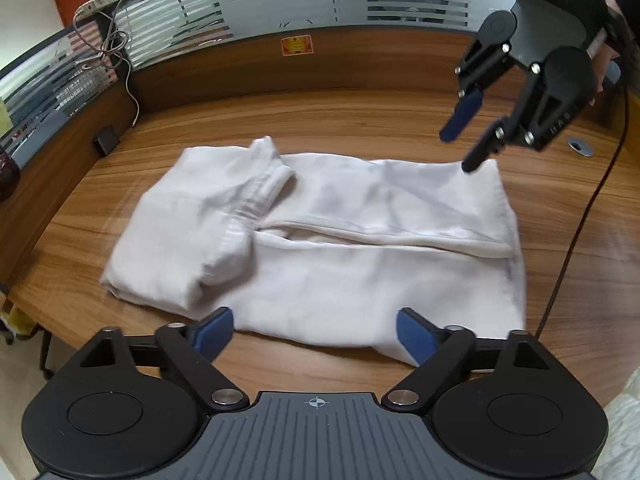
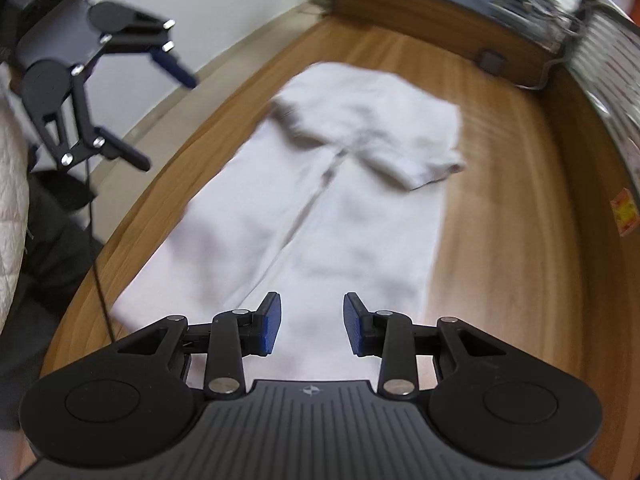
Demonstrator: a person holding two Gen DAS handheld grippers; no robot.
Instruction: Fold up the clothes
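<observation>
White trousers (image 1: 328, 240) lie flat on the wooden desk (image 1: 360, 120), the two legs side by side and the left end folded over onto them. My left gripper (image 1: 314, 334) hovers open at the garment's near edge, nothing between its blue pads. My right gripper (image 1: 456, 148) hangs open above the far right corner of the cloth. In the right wrist view the trousers (image 2: 320, 208) stretch away lengthwise, the folded part (image 2: 380, 128) at the far end. My right gripper (image 2: 312, 324) is open over the near end, and the left gripper (image 2: 168, 120) floats open beyond the desk's left edge.
A wooden partition (image 1: 380, 60) with striped glass rims the desk's far side. A tangled cable (image 1: 108, 48) hangs at the back left above a small dark box (image 1: 106, 140). A black cord (image 1: 580, 220) runs down the right side by a metal grommet (image 1: 580, 146). A person's dark sleeve (image 1: 624, 12) holds the right gripper.
</observation>
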